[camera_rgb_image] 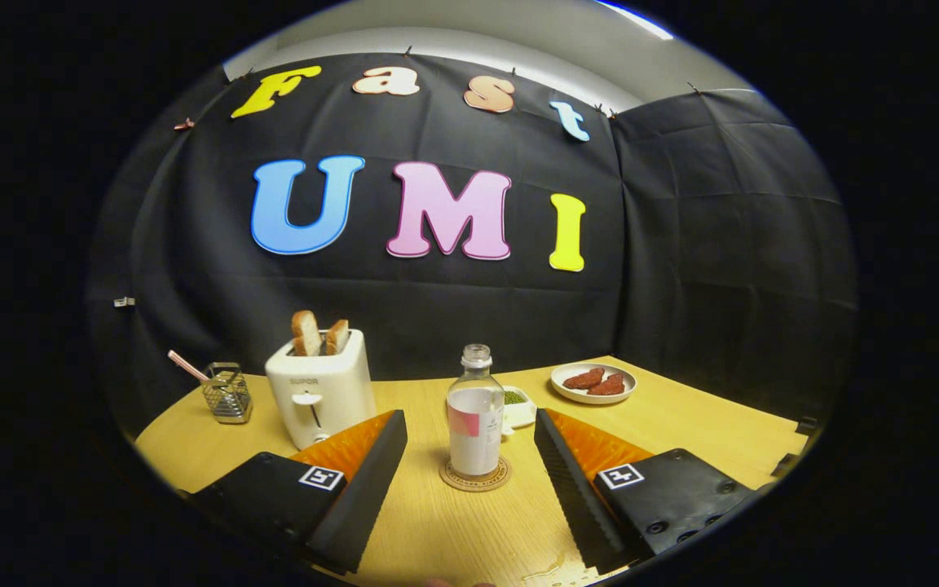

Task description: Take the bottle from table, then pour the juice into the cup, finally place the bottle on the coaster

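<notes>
At ten o'clock a white toaster is holding bread slices. The gripper is hanging with fingers spread wide, gripping nothing; at twelve, between them, the clear plastic bottle is standing upright on a round cork coaster. At one o'clock a white plate is carrying red pieces.

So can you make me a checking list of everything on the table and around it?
Surface: wooden table, small wet spill near the fingers.
Job's things: bottle stands upright on the coaster, cap on. Cup: nothing seen.
Clutter: toaster holding bread, wire basket with a straw, plate of red food, small white dish behind the bottle.
Grippers: gripper open, fingers either side of the bottle, not touching.
Cables: nothing seen.
Surroundings: black cloth wall.
</notes>
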The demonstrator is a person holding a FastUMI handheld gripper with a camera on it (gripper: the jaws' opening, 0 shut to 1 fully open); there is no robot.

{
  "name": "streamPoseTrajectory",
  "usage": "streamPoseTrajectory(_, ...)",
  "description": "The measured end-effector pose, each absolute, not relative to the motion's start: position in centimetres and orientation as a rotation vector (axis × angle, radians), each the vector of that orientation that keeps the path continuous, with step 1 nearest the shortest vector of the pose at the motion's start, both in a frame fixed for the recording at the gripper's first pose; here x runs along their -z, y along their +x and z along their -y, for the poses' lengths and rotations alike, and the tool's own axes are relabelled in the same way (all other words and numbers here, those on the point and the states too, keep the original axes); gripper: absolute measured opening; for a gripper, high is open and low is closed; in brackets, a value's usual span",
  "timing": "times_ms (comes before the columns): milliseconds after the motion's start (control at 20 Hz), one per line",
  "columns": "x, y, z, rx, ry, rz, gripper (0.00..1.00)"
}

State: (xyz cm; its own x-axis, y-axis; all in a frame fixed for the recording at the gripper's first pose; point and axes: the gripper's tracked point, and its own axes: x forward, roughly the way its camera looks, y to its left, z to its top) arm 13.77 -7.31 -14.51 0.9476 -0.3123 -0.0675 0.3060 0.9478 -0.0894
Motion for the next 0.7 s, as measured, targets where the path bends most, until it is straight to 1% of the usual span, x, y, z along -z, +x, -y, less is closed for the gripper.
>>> streamPoseTrajectory(250,9.3,11.3,5.0,0.240,-0.077,-0.035,0.97)
streamPoseTrajectory(700,2.6,8.1,4.2,0.128,-0.015,-0.025,0.96)
